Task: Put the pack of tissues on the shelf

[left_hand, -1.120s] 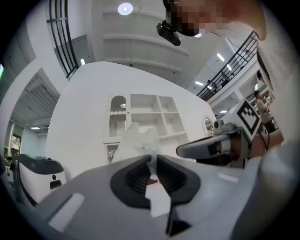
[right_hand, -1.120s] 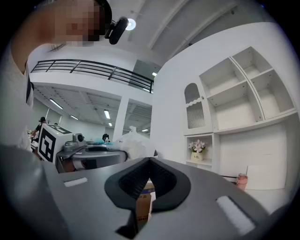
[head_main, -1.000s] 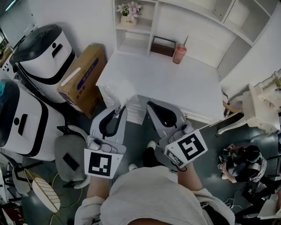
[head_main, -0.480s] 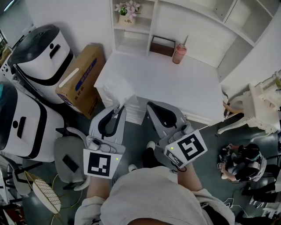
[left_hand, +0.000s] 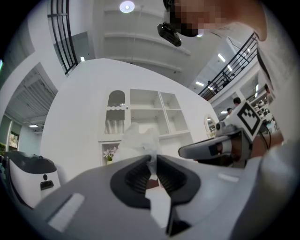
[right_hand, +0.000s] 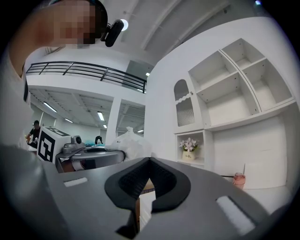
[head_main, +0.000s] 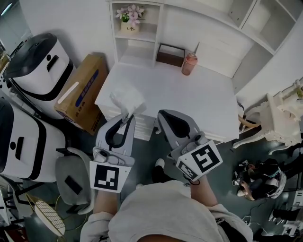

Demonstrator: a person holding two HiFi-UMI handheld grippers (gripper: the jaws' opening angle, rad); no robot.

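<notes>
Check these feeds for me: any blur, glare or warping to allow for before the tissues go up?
Head view: even light, sharp, but the pack of tissues nearly washes into the white desk. Left gripper view: heavy fisheye with a dark rim, the shelf skews, a ceiling lamp glares, and the left claw is soft up close. Right gripper view: same warping, right claw soft too.

White desk (head_main: 180, 99), pink cup (head_main: 189, 64), brown box (head_main: 170, 55), flowerpot (head_main: 129, 27) on shelf (head_main: 147, 34)
</notes>
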